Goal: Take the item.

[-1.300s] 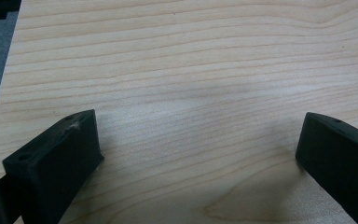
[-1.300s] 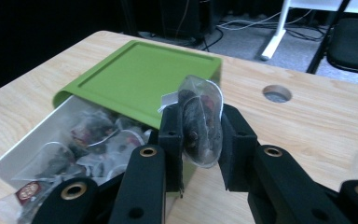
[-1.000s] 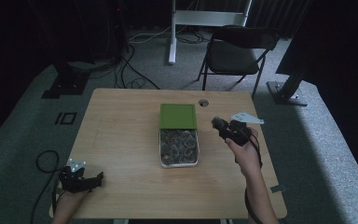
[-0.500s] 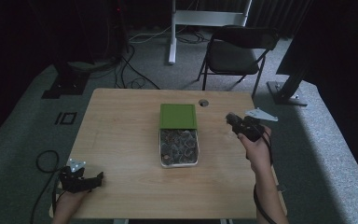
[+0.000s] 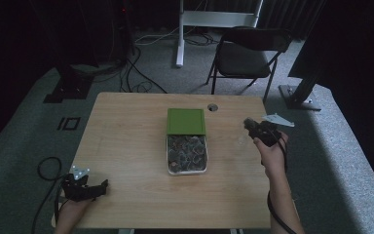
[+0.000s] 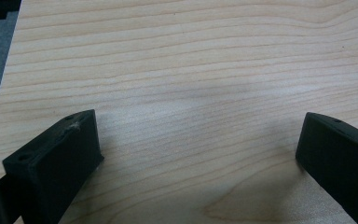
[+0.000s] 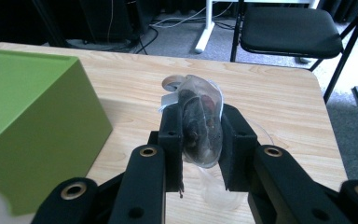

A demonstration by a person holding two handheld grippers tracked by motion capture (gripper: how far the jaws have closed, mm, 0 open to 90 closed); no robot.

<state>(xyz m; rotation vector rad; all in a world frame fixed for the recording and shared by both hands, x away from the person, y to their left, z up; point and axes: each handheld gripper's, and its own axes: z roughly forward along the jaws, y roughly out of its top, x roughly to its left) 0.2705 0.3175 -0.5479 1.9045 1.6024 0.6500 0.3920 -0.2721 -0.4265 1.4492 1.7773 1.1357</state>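
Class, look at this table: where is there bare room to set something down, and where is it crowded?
Bare wood lies left of the green box and tray, up to the left gripper, open at the near corner. The near edge below the tray is free too. It is tighter right of the tray, where the right gripper holds a clear packet.

A tray [image 5: 187, 169] of small packets is set at the middle of the table [image 5: 126, 141], with a box [image 5: 186, 121] touching its far end. The right gripper [image 5: 254, 127] is held above the table to the right of the box, a packet [image 7: 200, 126] between its jaws. The left gripper [image 5: 84, 187] is placed at the near left corner, and a chair [image 5: 246, 48] stands on the floor beyond the far edge.
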